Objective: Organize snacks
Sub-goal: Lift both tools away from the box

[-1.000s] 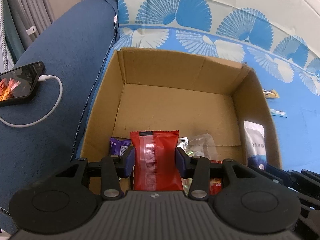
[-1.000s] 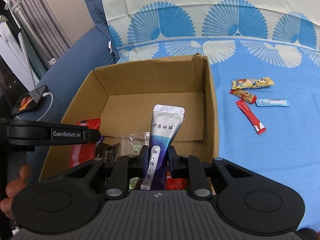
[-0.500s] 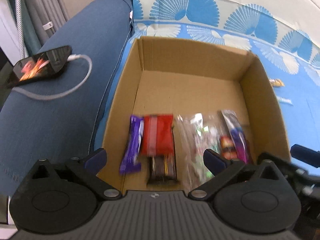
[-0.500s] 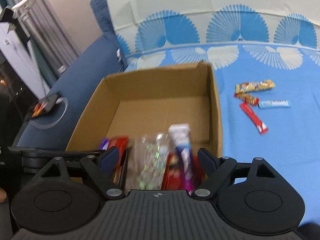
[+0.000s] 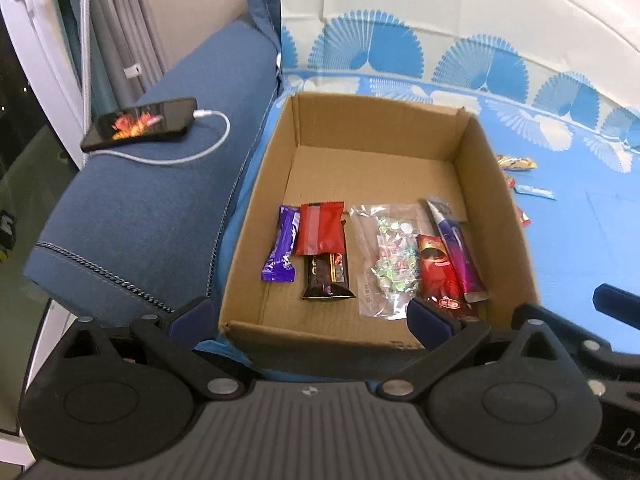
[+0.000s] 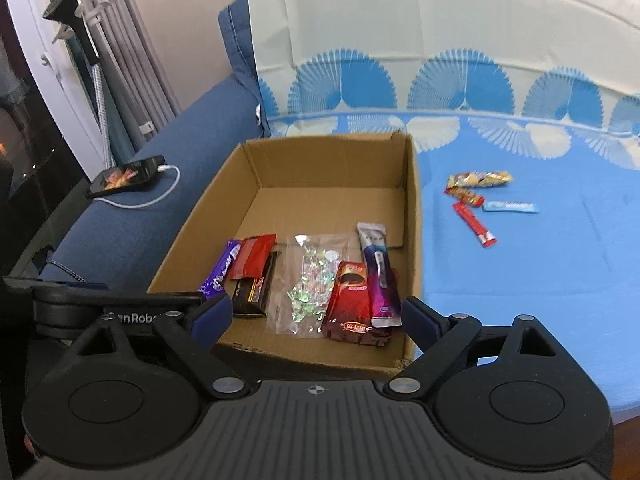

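A cardboard box [image 5: 496, 184] [image 6: 412, 208] sits on the blue bed cover. Inside lie a purple bar [image 5: 282, 250] [image 6: 222, 270], a red packet [image 5: 320, 228] [image 6: 252, 256] on a dark bar [image 5: 326, 278], a clear candy bag [image 5: 390, 256] [image 6: 308, 284], a red pouch [image 5: 438, 276] [image 6: 350, 304] and a purple-white tube [image 5: 456, 246] [image 6: 378, 274]. My left gripper [image 5: 310, 318] is open and empty above the box's near edge. My right gripper [image 6: 316, 318] is open and empty, also at the near edge.
Several loose snacks lie on the bed cover right of the box: a yellow pack [image 6: 480, 179], a red stick [image 6: 474, 225], a light blue bar [image 6: 510, 206]. A phone [image 5: 140, 124] on a white cable rests on the blue sofa arm at left.
Both grippers opened and pulled back up from the box. The red packet left my left gripper and the purple-white tube left my right one; both now lie in the box.
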`<state>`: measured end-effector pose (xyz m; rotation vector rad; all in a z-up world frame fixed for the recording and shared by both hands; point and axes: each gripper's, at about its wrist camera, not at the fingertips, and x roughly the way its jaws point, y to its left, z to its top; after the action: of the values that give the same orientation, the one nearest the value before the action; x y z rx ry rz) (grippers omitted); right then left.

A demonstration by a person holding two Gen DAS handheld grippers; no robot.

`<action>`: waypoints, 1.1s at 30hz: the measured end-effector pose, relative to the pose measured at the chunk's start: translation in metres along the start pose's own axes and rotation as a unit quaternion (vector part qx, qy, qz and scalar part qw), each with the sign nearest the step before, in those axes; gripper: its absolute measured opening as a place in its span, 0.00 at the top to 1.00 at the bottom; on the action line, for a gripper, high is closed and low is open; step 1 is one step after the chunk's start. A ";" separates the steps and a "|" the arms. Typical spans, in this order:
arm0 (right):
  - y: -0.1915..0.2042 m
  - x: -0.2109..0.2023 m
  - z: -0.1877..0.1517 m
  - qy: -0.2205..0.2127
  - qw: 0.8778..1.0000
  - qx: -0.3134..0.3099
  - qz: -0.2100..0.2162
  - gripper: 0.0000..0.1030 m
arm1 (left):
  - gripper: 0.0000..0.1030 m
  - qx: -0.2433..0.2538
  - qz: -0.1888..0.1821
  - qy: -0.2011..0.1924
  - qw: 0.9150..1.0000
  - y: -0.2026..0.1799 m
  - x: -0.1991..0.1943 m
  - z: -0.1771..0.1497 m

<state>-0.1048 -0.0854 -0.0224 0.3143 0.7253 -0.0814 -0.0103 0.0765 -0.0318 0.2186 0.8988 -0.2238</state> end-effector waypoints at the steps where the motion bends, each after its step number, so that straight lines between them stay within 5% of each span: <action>1: 0.001 -0.005 -0.001 -0.004 1.000 -0.001 -0.001 0.10 | 0.00 0.000 0.001 -0.004 1.000 0.000 -0.004 -0.002; 16: 0.009 -0.057 -0.016 -0.049 0.999 -0.012 -0.010 0.07 | 0.00 0.005 0.010 -0.050 0.999 -0.002 -0.052 -0.027; 33: 0.011 -0.072 -0.020 -0.061 0.998 -0.014 -0.010 0.06 | 0.00 0.009 0.008 -0.062 0.998 -0.003 -0.063 -0.030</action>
<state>-0.1691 -0.0715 0.0143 0.2731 0.6090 -0.1083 -0.0714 0.0883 -0.0008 0.2262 0.7712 -0.2292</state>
